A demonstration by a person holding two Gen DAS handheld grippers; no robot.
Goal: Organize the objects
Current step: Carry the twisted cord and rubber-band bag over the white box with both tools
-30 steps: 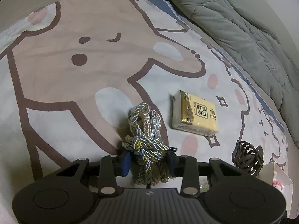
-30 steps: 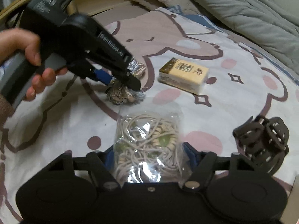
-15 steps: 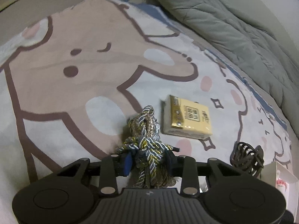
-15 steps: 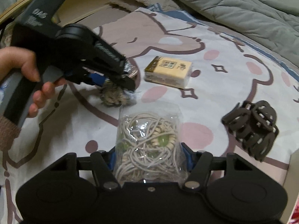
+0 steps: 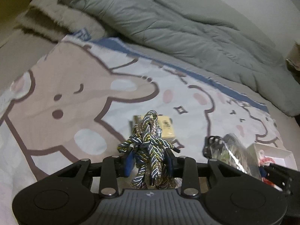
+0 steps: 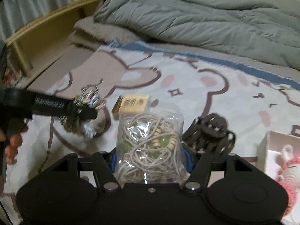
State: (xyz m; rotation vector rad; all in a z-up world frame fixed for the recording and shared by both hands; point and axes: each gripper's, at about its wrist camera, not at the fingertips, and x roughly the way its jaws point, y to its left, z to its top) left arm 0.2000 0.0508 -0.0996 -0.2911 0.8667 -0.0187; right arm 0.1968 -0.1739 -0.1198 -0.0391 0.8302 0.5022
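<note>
Left gripper (image 5: pixel 149 161) clamped on braided cord bundle (image 5: pixel 150 150); right gripper (image 6: pixel 150 157) clamped on bagged string (image 6: pixel 150 140). White box (image 6: pixel 279 150) near right, nearer right gripper.

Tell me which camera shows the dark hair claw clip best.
The right wrist view: the hair claw clip lies whole on the bedsheet, teeth and arched back visible, right of the clear bag of cords. In the left wrist view only its left part shows; the bag hides the rest.

L claw (image 5: pixel 149 162) clamped on twisted cord bundle (image 5: pixel 150 146), tissue pack (image 5: pixel 167 129) behind, hair clip (image 5: pixel 212 145) right.
</note>
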